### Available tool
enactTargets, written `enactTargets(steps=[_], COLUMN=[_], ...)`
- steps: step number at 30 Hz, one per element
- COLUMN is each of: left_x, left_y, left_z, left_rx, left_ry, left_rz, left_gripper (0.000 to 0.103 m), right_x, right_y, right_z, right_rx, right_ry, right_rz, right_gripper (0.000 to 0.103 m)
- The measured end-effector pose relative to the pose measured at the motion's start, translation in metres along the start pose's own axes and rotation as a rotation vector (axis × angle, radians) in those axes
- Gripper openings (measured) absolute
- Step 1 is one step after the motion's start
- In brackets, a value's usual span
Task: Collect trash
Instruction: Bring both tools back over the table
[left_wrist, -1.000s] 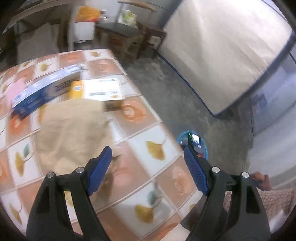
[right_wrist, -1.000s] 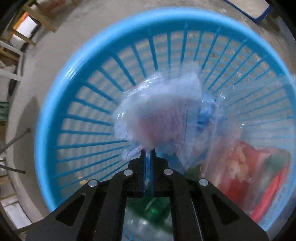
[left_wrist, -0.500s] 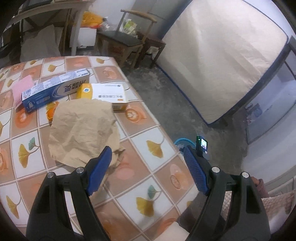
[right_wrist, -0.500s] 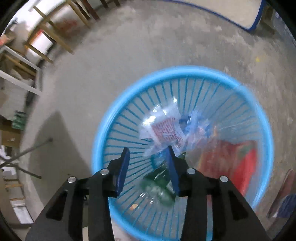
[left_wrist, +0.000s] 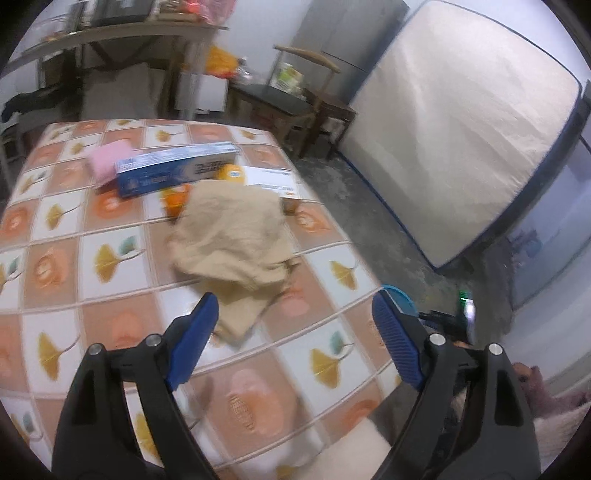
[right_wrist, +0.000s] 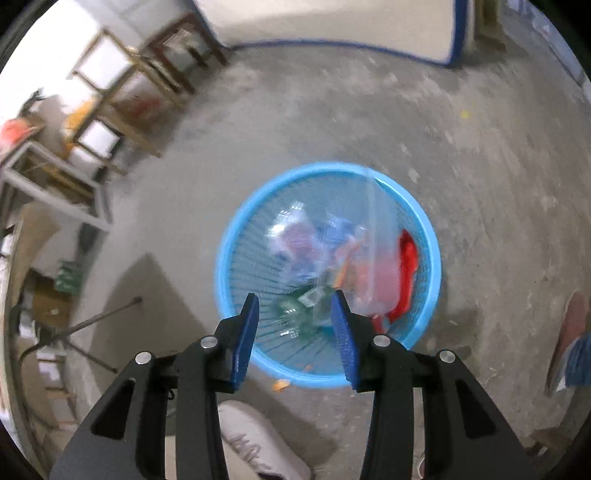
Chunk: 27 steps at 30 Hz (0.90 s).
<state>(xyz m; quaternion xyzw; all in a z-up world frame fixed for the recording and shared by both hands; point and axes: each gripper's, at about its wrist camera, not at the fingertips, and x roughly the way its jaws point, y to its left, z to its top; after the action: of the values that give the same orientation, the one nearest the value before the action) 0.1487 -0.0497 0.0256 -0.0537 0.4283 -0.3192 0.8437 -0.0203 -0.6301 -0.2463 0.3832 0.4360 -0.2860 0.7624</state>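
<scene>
On table: brown paper, left gripper widening, empty; right gripper parted above basket.

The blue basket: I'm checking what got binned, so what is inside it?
The blue basket holds clear plastic wrappers, something red and something green. Whatever lies beneath them is covered.

Right gripper above blue basket on concrete floor, jaws just opened, nothing between; plastic wrappers and red trash inside basket.
</scene>
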Motion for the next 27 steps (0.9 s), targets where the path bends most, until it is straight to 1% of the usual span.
enactTargets(steps=[1,2,4,5,6,8,9,10,11,13,15,18,20,24,26,27], left_x=[-0.003,-0.008,-0.017,-0.021,-0.024,-0.028,-0.030,-0.032,-0.032,-0.033,-0.033,-0.034,-0.033,-0.022,-0.015,-0.010], left_y=[0.004,0.009,0.021,0.028,0.034,0.045,0.050,0.055,0.059,0.066,0.069,0.073,0.078,0.084,0.081,0.076], left_z=[-0.003,-0.007,-0.014,-0.017,-0.020,-0.023,-0.024,-0.027,-0.028,-0.031,-0.032,-0.037,-0.041,-0.045,-0.040,-0.035], left_rx=[-0.008,-0.016,-0.041,-0.063,-0.082,-0.111,-0.121,-0.131,-0.136,-0.139,-0.129,-0.115,-0.126,-0.150,-0.111,-0.070], left_ry=[-0.007,-0.014,-0.035,-0.044,-0.048,-0.053,-0.055,-0.059,-0.060,-0.061,-0.066,-0.076,-0.074,-0.059,-0.067,-0.079], left_rz=[0.015,0.033,0.071,0.081,0.085,0.089,0.090,0.092,0.095,0.103,0.107,0.110,0.101,0.090,0.082,0.073], left_gripper=[0.082,0.082,0.083,0.083,0.083,0.083,0.083,0.083,0.083,0.083,0.083,0.083,0.083,0.083,0.083,0.083], right_x=[-0.018,-0.036,-0.070,-0.093,-0.106,-0.138,-0.160,-0.170,-0.181,-0.201,-0.212,-0.217,-0.213,-0.201,-0.200,-0.199], right_y=[0.011,0.024,0.048,0.066,0.077,0.107,0.132,0.145,0.161,0.204,0.240,0.296,0.331,0.374,0.387,0.391], right_z=[-0.007,-0.014,-0.028,-0.039,-0.045,-0.059,-0.072,-0.078,-0.086,-0.104,-0.120,-0.145,-0.158,-0.168,-0.171,-0.168], right_rx=[-0.029,-0.061,-0.126,-0.172,-0.203,-0.289,-0.355,-0.390,-0.428,-0.518,-0.580,-0.673,-0.758,-0.850,-0.862,-0.843], right_ry=[-0.024,-0.050,-0.101,-0.135,-0.153,-0.202,-0.242,-0.259,-0.276,-0.313,-0.326,-0.312,-0.277,-0.227,-0.223,-0.219], right_rz=[0.010,0.014,0.016,0.026,0.032,0.031,0.038,0.046,0.049,0.051,0.082,0.133,0.189,0.246,0.258,0.267], right_gripper=[0.042,0.050,0.060,0.066,0.070,0.081,0.085,0.091,0.094,0.096,0.097,0.097,0.097,0.097,0.096,0.097])
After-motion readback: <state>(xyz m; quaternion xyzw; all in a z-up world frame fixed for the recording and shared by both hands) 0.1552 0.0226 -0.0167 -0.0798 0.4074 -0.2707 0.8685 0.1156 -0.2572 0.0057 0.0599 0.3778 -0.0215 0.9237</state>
